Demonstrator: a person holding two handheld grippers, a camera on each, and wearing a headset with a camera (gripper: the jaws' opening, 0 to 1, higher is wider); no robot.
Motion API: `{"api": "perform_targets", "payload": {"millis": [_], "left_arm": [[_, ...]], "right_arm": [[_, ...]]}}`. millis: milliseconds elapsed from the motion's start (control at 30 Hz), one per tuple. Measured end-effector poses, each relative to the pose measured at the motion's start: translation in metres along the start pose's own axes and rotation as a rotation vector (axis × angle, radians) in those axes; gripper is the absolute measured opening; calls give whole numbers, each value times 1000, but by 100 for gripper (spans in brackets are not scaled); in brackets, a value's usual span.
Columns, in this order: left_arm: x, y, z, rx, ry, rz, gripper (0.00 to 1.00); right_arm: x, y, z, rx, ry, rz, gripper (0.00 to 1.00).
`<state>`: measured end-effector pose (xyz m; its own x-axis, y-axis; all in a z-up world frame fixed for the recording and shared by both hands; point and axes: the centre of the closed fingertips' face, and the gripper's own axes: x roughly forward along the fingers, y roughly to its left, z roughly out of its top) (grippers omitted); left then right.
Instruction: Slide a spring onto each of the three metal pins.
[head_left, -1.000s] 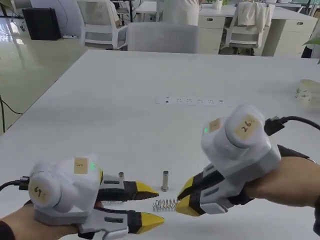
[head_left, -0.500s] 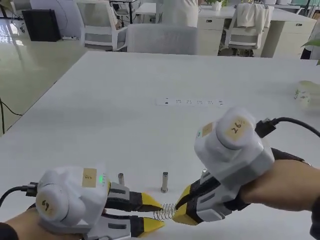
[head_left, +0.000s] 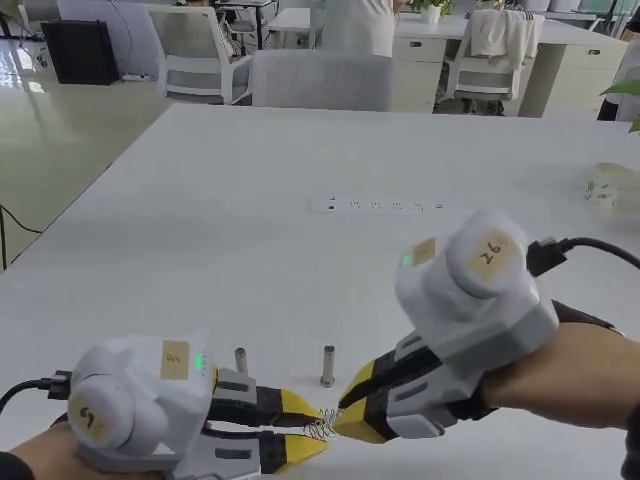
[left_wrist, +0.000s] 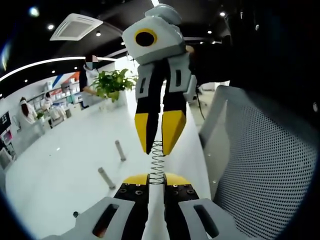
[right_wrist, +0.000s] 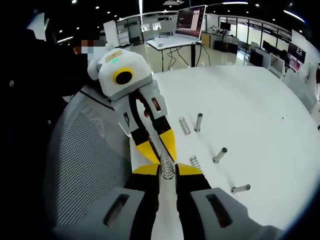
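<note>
- Spring (left_wrist: 157, 161) is held lengthwise between the two grippers near the front edge of the table, one end pinched by each. It appears to be lifted clear of the surface. This double grip is judged to serve for straightening it or passing it across, so that an open end can then be aimed at a pin.
- It is seen as a short, narrow coil of thin bright wire with open turns. It is expected to flex or flick away if it is squeezed off-centre.
- Left gripper (left_wrist: 156, 179) is clenched on one end of the spring, its yellow-tipped jaws drawn almost together with the coil between them.
- Right gripper (right_wrist: 167, 174) is likewise closed on the opposite end, and the last turn of wire is seen in the slot between its jaws. The two sets of tips are brought nose to nose, close together.
- Metal pins (right_wrist: 198, 121) are set on the white table (head_left: 300, 200) just beyond the grippers. Three are counted in the right gripper view, all bare, and two are seen standing upright in the head view.
- Two loose springs (right_wrist: 185, 125) are found lying flat near the pins, one just beside the farthest pin, so no pin is judged fitted yet.
</note>
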<state>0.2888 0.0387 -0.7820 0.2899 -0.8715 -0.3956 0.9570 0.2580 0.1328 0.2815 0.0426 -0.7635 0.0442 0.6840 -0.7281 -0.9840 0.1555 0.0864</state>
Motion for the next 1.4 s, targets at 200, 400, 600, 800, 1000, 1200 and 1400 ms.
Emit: {"api": "perform_targets", "payload": {"millis": [200, 400, 600, 800, 1000, 1200, 1400], "left_arm": [[0, 1, 1, -3, -8, 4, 2], [-1, 2, 7, -22, -34, 9, 2], [-1, 2, 12, -34, -56, 7, 2], [-2, 4, 15, -51, -76, 16, 2], [-3, 6, 16, -60, -88, 21, 2], [-3, 6, 16, -66, -90, 23, 2], [-4, 8, 17, -74, -98, 31, 2]], "right_arm": [[3, 1, -3, -11, 2, 6, 15], [6, 0, -2, -3, -9, 8, 14], [8, 0, 1, -3, -15, 10, 10], [7, 0, 4, 3, -19, 16, 9], [7, -2, 5, 21, -30, 20, 10], [6, -3, 4, 36, -43, 15, 11], [5, -4, 6, 70, -61, 20, 10]]}}
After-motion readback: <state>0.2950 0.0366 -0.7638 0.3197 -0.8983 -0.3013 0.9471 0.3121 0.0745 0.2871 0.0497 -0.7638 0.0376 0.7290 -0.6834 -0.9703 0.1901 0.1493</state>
